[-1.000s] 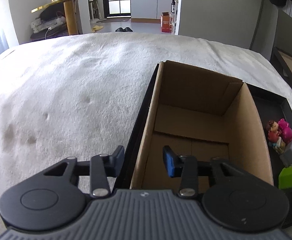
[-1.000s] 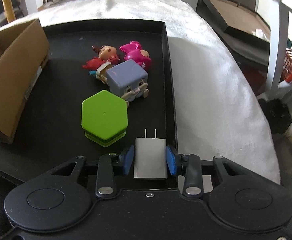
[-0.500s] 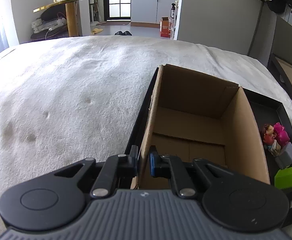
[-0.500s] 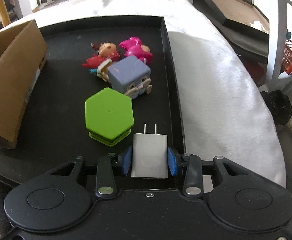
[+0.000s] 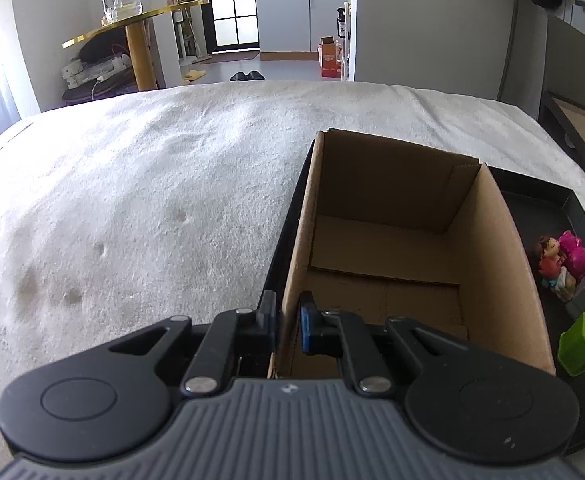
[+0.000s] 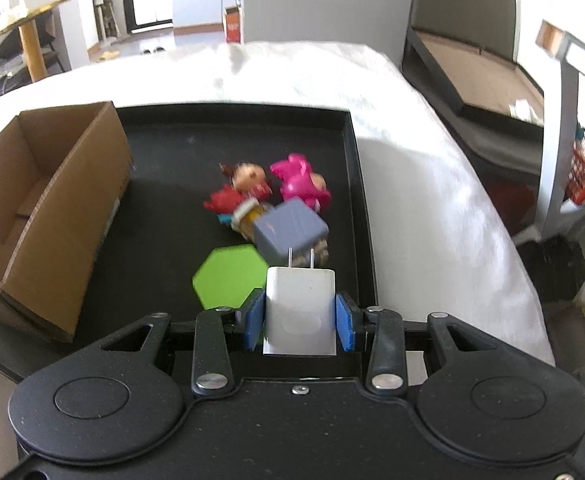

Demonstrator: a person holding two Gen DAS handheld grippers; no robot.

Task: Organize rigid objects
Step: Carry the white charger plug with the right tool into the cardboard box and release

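My left gripper point(image 5: 286, 326): clamped on the near wall of the cardboard box point(image 5: 488, 280).
My right gripper point(image 6: 300, 322): pinching the white charger point(image 6: 300, 312), prongs forward, above the black tray point(image 6: 164, 160).
Green hexagon point(image 6: 228, 276): partly hidden behind charger.
Toys beyond: blurred.

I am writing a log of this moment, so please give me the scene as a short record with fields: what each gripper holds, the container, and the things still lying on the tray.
left gripper: shut on the near wall of the cardboard box
right gripper: shut on the white charger, prongs pointing forward
box contents: nothing visible inside
black tray: holds the box and the toys
still on tray: green hexagon, grey-blue cube, red doll, pink figure
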